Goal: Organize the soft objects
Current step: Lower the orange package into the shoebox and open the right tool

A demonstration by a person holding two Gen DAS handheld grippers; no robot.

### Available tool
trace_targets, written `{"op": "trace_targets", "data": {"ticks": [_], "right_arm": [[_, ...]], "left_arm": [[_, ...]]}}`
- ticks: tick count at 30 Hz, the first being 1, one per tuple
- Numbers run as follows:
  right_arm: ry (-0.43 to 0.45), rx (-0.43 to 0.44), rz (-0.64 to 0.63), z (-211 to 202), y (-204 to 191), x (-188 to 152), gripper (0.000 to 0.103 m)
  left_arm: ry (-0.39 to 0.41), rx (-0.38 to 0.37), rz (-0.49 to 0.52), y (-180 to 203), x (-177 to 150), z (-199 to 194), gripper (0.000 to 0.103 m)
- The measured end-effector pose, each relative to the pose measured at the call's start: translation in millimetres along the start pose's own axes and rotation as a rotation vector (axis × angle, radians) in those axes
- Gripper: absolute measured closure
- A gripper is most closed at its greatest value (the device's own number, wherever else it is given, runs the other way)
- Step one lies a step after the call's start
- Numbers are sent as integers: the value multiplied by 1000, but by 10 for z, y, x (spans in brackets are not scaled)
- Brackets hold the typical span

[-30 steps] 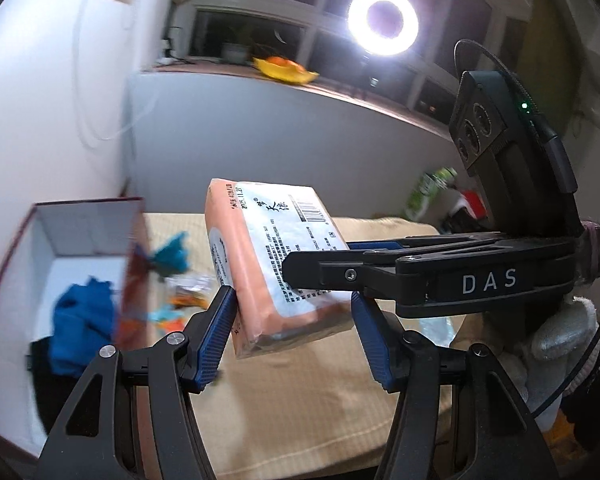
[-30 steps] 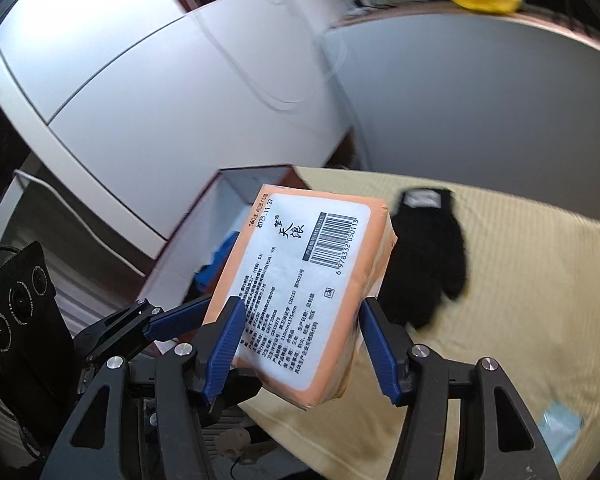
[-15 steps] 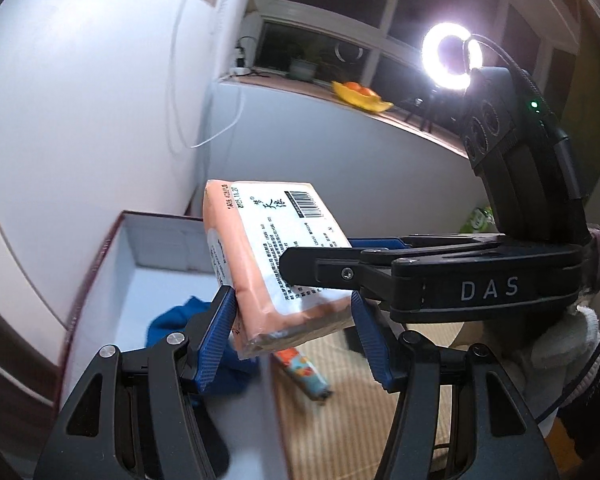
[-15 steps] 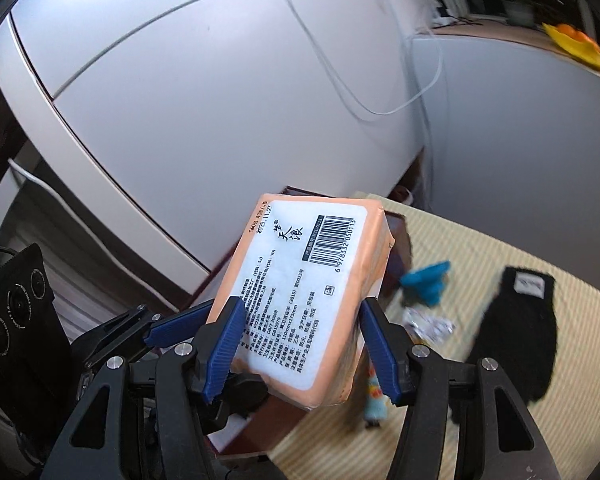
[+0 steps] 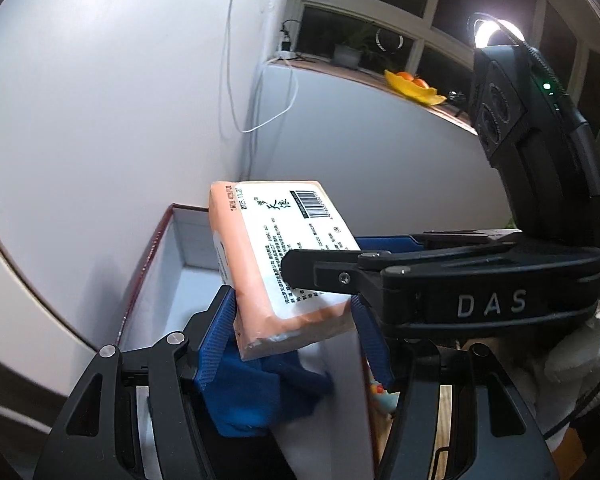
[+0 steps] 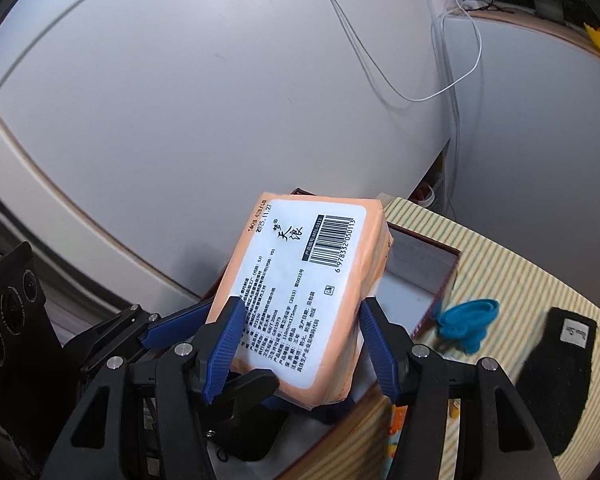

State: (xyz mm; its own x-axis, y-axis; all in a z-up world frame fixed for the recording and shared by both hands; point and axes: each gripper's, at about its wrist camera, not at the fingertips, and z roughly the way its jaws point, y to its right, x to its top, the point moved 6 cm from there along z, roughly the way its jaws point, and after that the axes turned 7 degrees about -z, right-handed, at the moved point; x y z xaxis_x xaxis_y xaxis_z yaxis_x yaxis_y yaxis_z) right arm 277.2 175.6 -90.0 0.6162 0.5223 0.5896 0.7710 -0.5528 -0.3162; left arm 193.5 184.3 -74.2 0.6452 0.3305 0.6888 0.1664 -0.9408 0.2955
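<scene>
Our blue fingers point(image 6: 224, 344) on the right gripper point(image 6: 300, 346) squeeze the orange tissue pack point(image 6: 300, 300) from both of its long sides, so that gripper is clamped on the pack. We see the left gripper point(image 5: 292, 340) from its own camera too, and its blue fingers point(image 5: 216, 340) sit on either side of the near end of the same orange tissue pack point(image 5: 276, 252); the left one presses on the pack, but we cannot tell if the right one touches it. We hold the pack up in the air, tilted, with its white label and barcode facing up. It hangs over the open box point(image 6: 420, 256), which has dark red outsides and white insides. In the left view we see the box point(image 5: 172, 264) below the pack, with a blue cloth point(image 5: 268, 392) lying inside at the near end. The box sits on a striped yellow mat point(image 6: 512, 264). To the right of the box, on the mat, lie a small blue thing point(image 6: 468, 320) and, farther right, a black glove point(image 6: 556, 380) with a white tag. A white wall point(image 6: 220, 100) stands behind the box.
</scene>
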Motion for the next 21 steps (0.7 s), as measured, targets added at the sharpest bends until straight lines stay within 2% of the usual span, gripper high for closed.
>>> {"op": "trace_targets", "data": {"ticks": [3, 9, 21], "right_arm": [[-11, -13, -21, 77, 8, 31, 47], [-6, -49, -11, 48, 97, 64, 47], [22, -86, -2, -420, 247, -129, 44]], "left_arm": [[-4, 49, -13, -62, -5, 68, 45], [-11, 55, -11, -99, -70, 117, 45], [7, -7, -22, 51, -105, -88, 45]]}}
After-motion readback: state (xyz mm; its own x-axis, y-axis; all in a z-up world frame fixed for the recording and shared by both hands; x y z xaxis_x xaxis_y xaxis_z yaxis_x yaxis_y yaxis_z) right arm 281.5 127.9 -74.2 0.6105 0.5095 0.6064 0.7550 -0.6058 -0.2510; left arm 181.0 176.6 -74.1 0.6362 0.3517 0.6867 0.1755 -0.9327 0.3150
